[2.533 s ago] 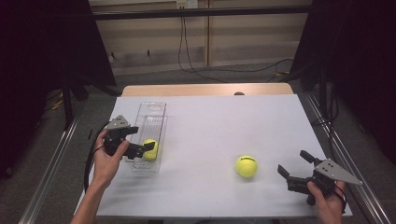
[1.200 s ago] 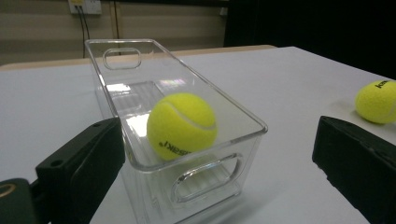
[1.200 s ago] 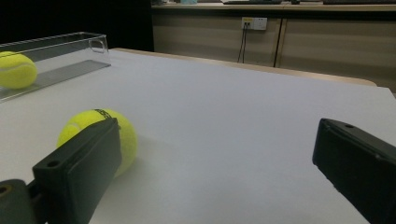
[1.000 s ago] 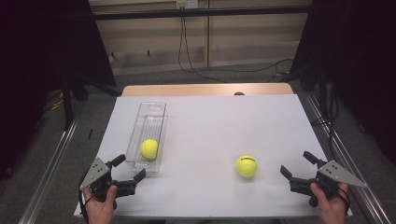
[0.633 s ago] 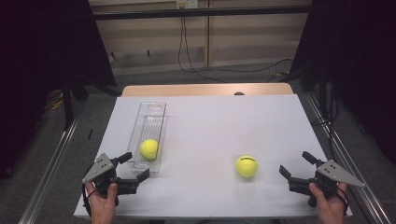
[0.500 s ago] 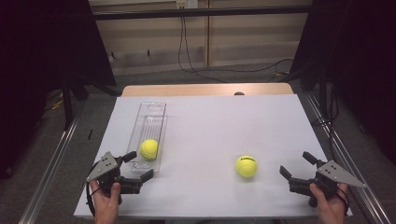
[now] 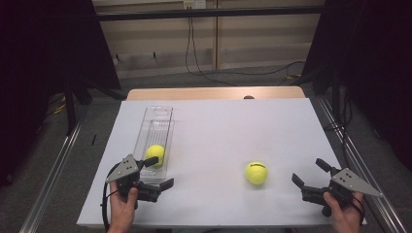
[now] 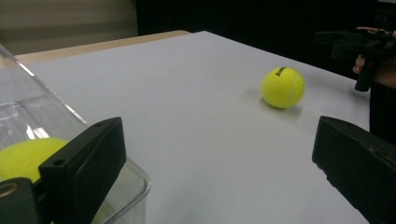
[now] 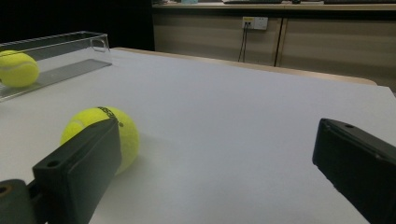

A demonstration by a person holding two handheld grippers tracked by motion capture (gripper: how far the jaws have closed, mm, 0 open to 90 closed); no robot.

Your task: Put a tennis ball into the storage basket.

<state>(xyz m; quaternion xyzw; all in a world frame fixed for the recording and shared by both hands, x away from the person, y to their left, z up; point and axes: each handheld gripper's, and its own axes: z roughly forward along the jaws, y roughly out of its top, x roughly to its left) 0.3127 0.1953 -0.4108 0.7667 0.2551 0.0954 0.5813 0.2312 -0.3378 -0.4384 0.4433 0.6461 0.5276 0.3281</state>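
My right gripper (image 7: 311, 175) sits at lower right of the high view, jaws spread wide and empty. The loose tennis ball (image 7: 256, 173) lies on the white table (image 7: 218, 126) just left of it, so I judge this hand the nearer. My left gripper (image 7: 158, 172), also spread and empty, rests at lower left beside the clear tray (image 7: 145, 127). The right gripper view shows the boxed ball (image 9: 17, 68) seated inside the tray.

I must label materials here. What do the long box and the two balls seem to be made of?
Long box: probably clear, glossy hard plastic; the table shows through its walls.
Ball in the box and ball on the table: yellow fuzzy felt, matte, likely tennis balls.
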